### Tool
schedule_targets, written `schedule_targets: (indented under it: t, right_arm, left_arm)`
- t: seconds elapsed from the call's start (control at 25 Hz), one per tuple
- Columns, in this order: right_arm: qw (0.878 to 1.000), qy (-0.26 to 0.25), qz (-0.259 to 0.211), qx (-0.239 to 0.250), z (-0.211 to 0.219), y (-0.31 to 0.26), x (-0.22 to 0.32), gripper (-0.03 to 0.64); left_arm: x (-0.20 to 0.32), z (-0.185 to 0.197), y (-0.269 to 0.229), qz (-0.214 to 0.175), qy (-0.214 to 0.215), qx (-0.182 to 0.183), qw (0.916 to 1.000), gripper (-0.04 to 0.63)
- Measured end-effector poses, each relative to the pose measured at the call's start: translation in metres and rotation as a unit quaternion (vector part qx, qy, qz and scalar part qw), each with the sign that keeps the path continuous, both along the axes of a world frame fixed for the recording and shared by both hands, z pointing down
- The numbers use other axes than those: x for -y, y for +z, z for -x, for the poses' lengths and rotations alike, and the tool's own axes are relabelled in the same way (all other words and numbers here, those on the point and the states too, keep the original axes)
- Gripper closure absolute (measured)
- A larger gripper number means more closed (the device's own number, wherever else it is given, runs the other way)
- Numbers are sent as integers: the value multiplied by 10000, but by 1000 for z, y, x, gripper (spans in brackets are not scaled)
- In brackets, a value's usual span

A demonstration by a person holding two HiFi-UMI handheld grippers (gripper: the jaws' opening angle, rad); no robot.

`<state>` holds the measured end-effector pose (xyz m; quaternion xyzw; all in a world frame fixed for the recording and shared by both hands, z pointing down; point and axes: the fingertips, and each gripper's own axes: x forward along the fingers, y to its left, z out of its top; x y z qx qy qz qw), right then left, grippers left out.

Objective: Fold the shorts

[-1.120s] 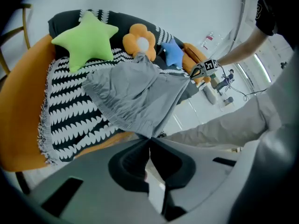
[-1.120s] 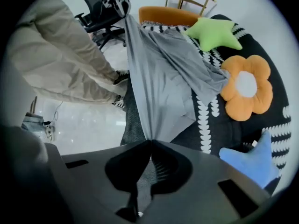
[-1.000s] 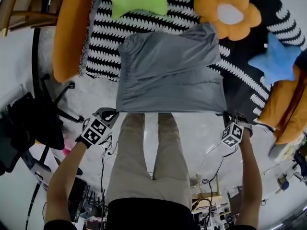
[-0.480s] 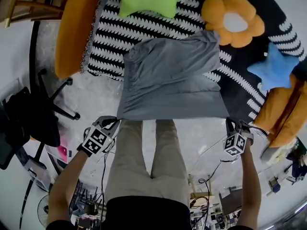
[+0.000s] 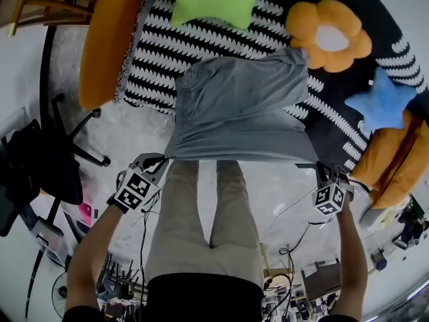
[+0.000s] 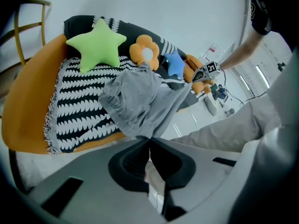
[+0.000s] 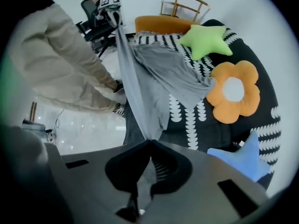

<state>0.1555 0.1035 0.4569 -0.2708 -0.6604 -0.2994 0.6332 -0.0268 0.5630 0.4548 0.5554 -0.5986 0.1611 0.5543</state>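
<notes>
Bright, even indoor light fills all three views, and shadows are soft. Each picture bulges like a fisheye, with straight lines bowed toward the edges and black, rounded corners. In the head view the shorts at centre are crisp, while the bottom edge is smeared. The glossy floor shows small white glints at lower left of the right gripper view. The bottom foreground of both gripper views is dark and soft.
</notes>
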Motion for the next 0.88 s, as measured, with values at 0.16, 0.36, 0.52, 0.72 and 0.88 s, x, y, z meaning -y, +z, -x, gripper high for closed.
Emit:
schedule_targets:
  t: [0.16, 0.36, 0.52, 0.72, 0.88]
  right_arm:
    - [9960, 586, -234, 628, 66, 4, 17, 592]
    - [9852, 803, -582, 1401, 164, 14, 45, 591]
    - [9764, 1069, -775, 1710, 253, 36, 68, 591]
    - [9291, 1966, -1570, 2709, 356, 23, 101, 345]
    - [8891, 2967, -1126, 3299, 389, -3, 93, 265]
  left_arm:
    - [11, 47, 5, 9, -330, 261, 9991, 575]
    - [31, 116, 8, 83, -658, 743, 9950, 574]
    - [53, 175, 26, 137, -878, 1064, 9903, 574]
    - [75, 260, 43, 250, -1271, 1883, 9735, 528]
    - [96, 290, 29, 248, -1558, 2103, 9648, 446]
